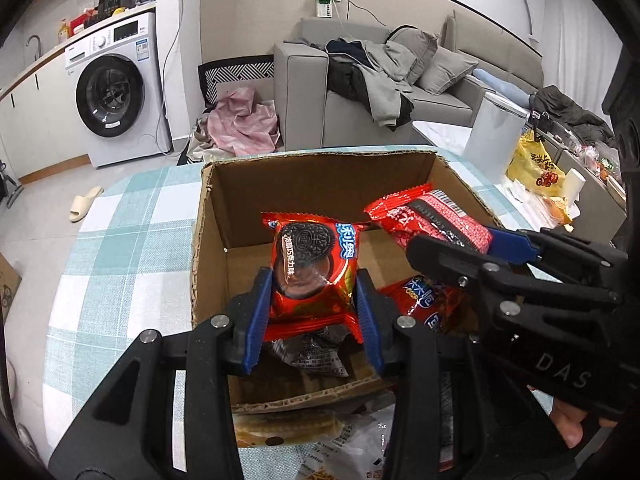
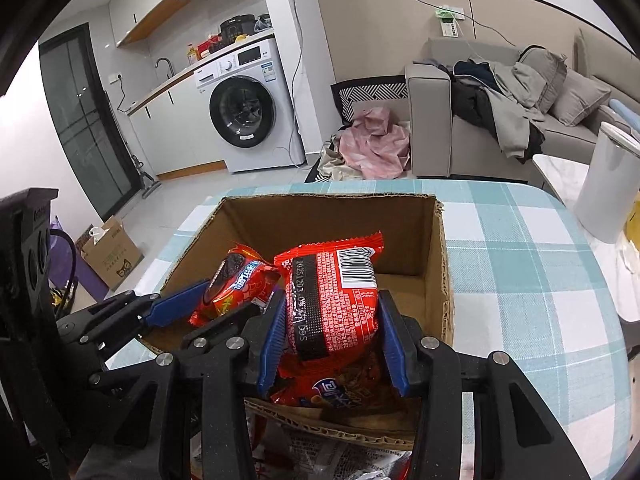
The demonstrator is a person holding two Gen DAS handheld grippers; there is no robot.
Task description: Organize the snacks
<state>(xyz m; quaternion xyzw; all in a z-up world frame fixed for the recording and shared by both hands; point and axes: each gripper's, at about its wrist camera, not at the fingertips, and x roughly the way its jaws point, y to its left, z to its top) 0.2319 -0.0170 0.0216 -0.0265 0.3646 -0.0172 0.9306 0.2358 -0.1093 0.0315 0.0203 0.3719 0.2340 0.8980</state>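
An open cardboard box (image 1: 216,216) (image 2: 440,272) stands on a checked tablecloth. My left gripper (image 1: 312,280) is shut on a red cookie packet (image 1: 314,256) printed with a dark sandwich cookie, held over the box. My right gripper (image 2: 330,300) is shut on a second red packet (image 2: 332,296), its barcode side up, also over the box. In the left wrist view the right gripper (image 1: 496,240) comes in from the right with its packet (image 1: 432,216). In the right wrist view the left gripper (image 2: 216,300) shows at the left with its packet (image 2: 236,284). More red packets (image 1: 424,304) lie inside the box.
Loose snack packets (image 1: 352,452) lie on the table just in front of the box's near wall. A white cylinder (image 2: 608,184) stands at the table's right edge, a yellow bag (image 1: 532,168) beyond it. A washing machine (image 1: 116,92) and sofa (image 1: 400,92) fill the background.
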